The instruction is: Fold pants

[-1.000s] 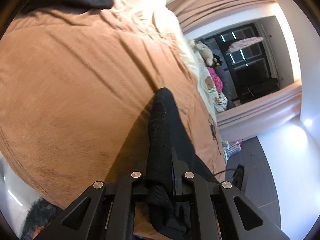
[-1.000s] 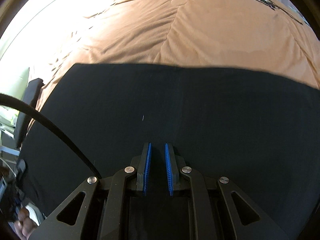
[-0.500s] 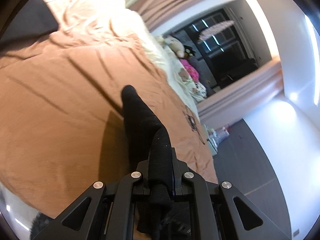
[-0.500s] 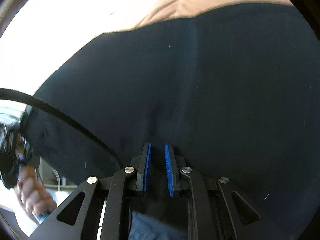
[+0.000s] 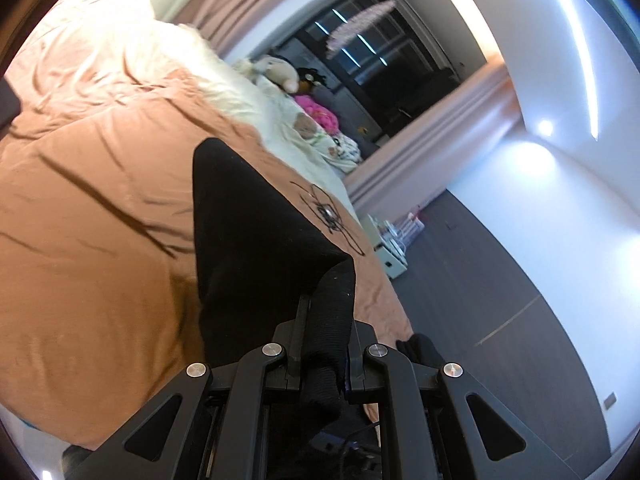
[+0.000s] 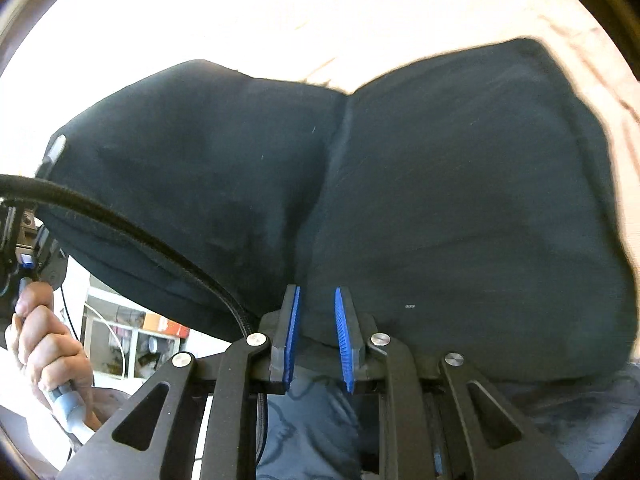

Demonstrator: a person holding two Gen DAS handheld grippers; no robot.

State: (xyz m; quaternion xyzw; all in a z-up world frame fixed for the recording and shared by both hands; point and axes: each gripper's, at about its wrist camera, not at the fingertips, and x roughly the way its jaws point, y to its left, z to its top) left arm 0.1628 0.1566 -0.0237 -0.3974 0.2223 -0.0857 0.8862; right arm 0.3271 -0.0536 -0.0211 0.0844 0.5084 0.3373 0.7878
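Your left gripper [image 5: 326,344] holds a bunched, ribbed edge of the black pants [image 5: 248,240], its jaws nearly closed with the thick cloth pinched between them. From that pinch the pants stretch away ahead of the fingers as a dark wedge, lifted over the orange-brown bedspread [image 5: 88,216], with a point of fabric standing up just left of the gripper's line. A scribbled black drawing [image 5: 328,214] marks the bedspread just right of the raised cloth. Farther ahead and to the right, stuffed toys [image 5: 280,74] lie along the bed's far side before a dark window [image 5: 384,60], and grey floor [image 5: 500,312] opens to the gripper's right.

Your right gripper [image 6: 316,316] has just been opening: its blue pads [image 6: 344,332] stand a little apart, with the near edge of the pants [image 6: 440,200] lying between them, and whether the pads press on it cannot be told. Ahead of these fingers the pants spread wide in two dark lobes split by a seam. To the left, your hand [image 6: 48,344] grips the other tool's handle, and a black cable [image 6: 140,236] crosses toward the jaws.
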